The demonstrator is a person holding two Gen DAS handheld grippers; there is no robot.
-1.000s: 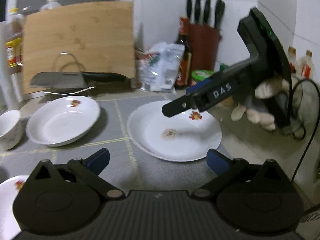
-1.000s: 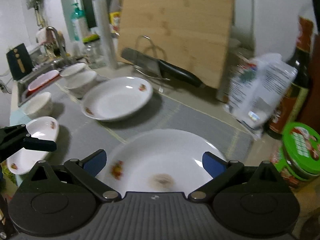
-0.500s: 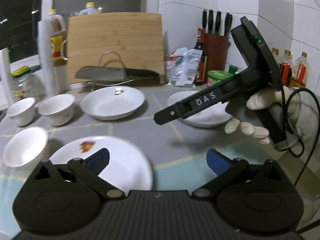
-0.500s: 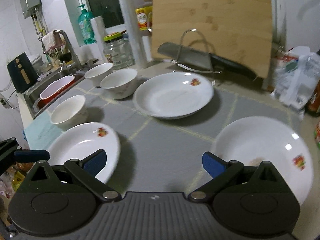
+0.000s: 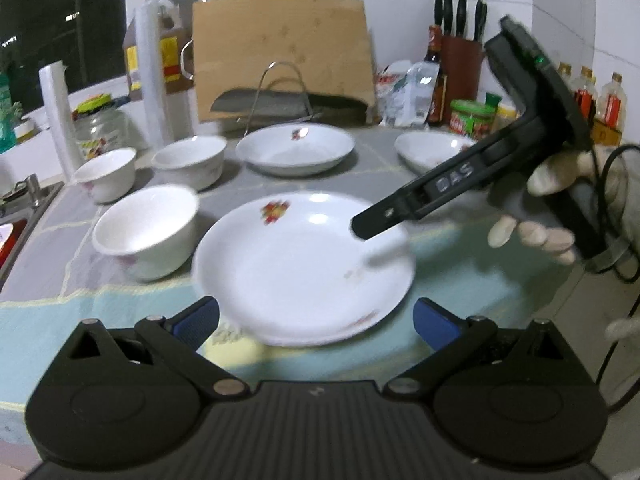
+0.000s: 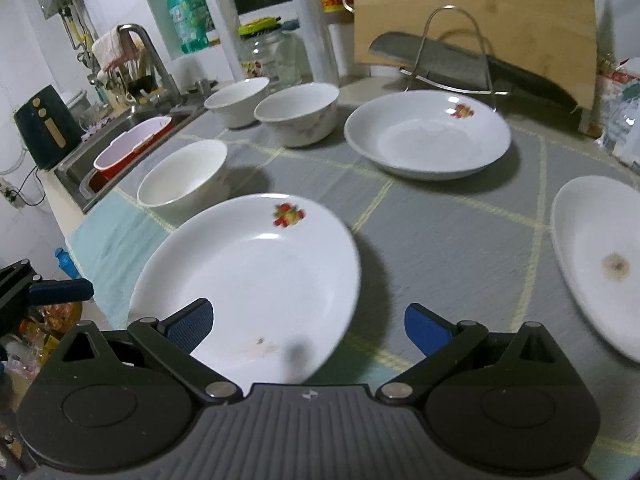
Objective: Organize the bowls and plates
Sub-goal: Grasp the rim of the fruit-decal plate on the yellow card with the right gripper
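Three white plates and three white bowls stand on the grey mat. The nearest plate (image 5: 304, 268) (image 6: 248, 284) has a red fruit print and lies just ahead of both grippers. My left gripper (image 5: 316, 318) is open at that plate's near rim. My right gripper (image 6: 308, 326) is open too, hovering over the same plate's right side; it also shows in the left wrist view (image 5: 362, 232), held by a gloved hand (image 5: 540, 208). A bowl (image 5: 146, 230) (image 6: 184, 174) sits left of the plate. Two more bowls (image 6: 296, 114) (image 6: 238, 100) stand behind it. A second plate (image 6: 428, 134) lies at the back, and a stained plate (image 6: 600, 256) at the right.
A wooden cutting board (image 6: 472, 12) leans at the back with a cleaver (image 6: 432, 56) on a wire rack. The sink (image 6: 120, 152) with a red tub lies at the left. Bottles, jars and a knife block (image 5: 460, 60) crowd the back right. The counter edge runs close below the grippers.
Both grippers have pulled back and swung left, from the stained right plate to the near fruit-print plate, which now sits right in front of them. Both stay open.
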